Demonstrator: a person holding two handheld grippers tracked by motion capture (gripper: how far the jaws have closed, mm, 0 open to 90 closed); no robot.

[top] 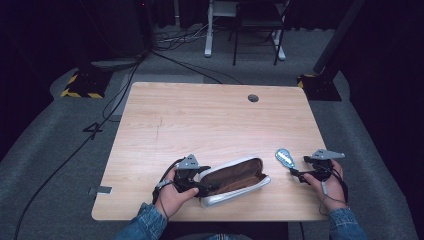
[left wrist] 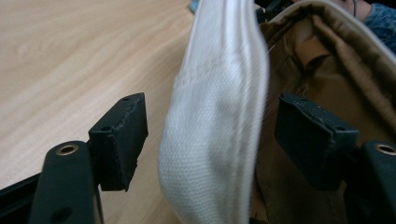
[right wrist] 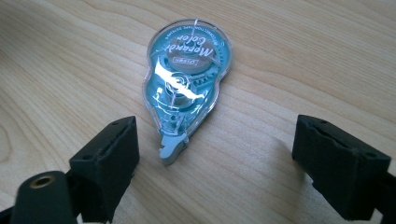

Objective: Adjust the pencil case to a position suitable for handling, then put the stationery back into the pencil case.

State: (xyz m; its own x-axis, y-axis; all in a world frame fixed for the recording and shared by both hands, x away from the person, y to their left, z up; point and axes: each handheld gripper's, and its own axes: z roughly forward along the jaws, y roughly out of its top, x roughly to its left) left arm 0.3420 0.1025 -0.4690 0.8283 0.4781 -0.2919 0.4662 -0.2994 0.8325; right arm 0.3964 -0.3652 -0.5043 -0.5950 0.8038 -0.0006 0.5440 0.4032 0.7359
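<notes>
At the lower middle of the high view, the white pouch (top: pixel 235 180) lies unzipped on the wooden surface (top: pixel 210 120), its brown lining showing, and the left claw (top: pixel 202 188) sits at its left end; in the left gripper view the jaws stand released on either side of the pouch's white rim (left wrist: pixel 219 130), neither pad pressing it. At the lower right, the right claw (top: pixel 296 174) is also released, its jaws spread just short of the teal correction tape dispenser (right wrist: pixel 187 88), which lies flat on the wood and apart from the pouch. The risk, as I judge it, is that the limp rim sags shut with nothing pinching it, so the mouth narrows before the dispenser can go in. The dispenser's smooth, rounded shell could also skid or squirt out if the jaws close off-centre on its narrow tip. The surface is pale wood grain with a round cable hole (top: pixel 253 98) in its upper right; beyond lie grey carpet, trailing cables (top: pixel 120 95), a dark chair (top: pixel 257 20) and black curtains.
</notes>
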